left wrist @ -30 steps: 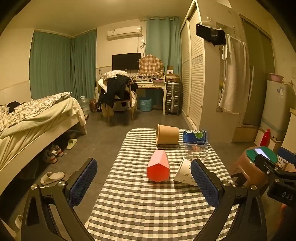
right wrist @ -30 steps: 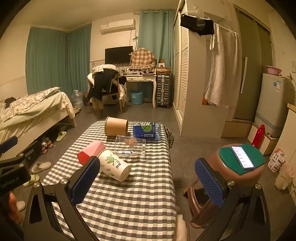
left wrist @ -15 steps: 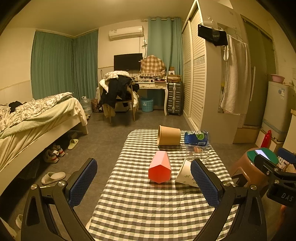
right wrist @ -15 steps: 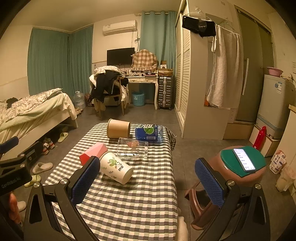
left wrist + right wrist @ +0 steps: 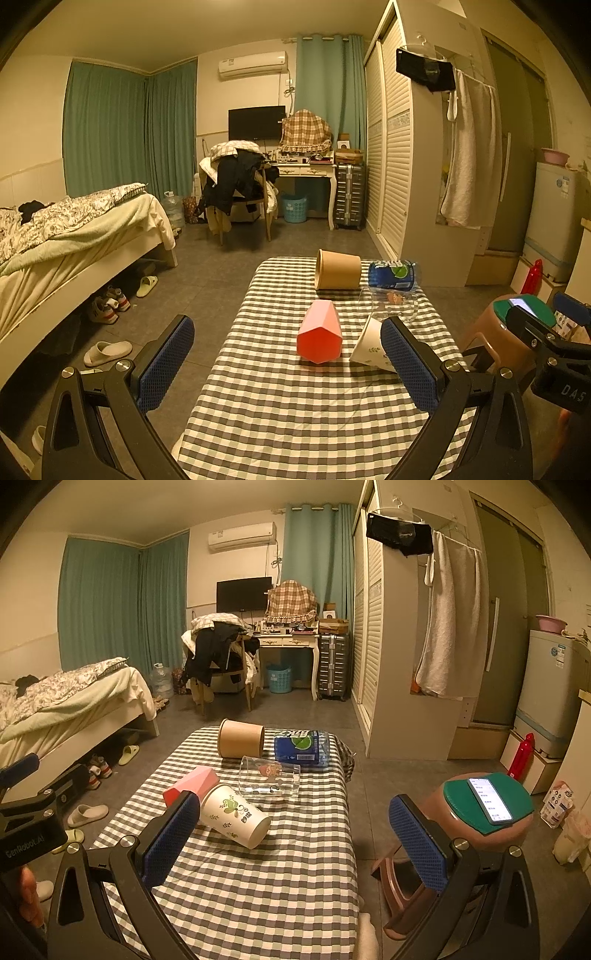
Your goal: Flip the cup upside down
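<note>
Cup (image 5: 234, 818) — sideways beside right jaws

The left wrist camera looks from the near end along the checked table (image 5: 295, 406) toward the far wall with the TV (image 5: 256, 122), from a little above. The right wrist camera looks the same way from further right, over the table's (image 5: 277, 886) right edge and the brown stool (image 5: 487, 834). Both views share the white cup (image 5: 369, 347) (image 5: 234, 819), the pink cup (image 5: 319, 338) (image 5: 192, 784) and the room behind.
</note>
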Tool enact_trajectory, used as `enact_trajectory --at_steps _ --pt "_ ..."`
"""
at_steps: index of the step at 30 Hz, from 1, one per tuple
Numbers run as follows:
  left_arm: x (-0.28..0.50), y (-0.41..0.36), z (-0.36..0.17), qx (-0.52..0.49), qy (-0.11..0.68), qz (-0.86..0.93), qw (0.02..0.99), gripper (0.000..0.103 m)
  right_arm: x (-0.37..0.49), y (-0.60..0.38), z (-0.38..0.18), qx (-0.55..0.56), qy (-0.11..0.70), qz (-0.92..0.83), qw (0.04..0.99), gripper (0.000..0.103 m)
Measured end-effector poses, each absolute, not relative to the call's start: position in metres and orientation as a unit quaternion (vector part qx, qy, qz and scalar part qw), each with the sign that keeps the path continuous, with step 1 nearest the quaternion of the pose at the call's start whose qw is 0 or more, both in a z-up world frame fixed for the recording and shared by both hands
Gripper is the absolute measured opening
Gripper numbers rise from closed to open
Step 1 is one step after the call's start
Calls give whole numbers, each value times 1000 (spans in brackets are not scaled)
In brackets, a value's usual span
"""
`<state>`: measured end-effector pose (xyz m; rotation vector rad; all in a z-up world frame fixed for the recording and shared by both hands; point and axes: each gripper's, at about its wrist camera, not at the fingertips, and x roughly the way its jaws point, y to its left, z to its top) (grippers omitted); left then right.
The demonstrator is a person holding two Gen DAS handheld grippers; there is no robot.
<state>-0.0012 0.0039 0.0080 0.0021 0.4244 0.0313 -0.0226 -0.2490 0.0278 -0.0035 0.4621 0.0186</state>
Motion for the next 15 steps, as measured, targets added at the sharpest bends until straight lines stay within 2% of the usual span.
enact_trajectory --at_steps 15 --pt "-6 5 8 -2 214 17 977 103 -24 -249 29 -1 227 13 974 103"
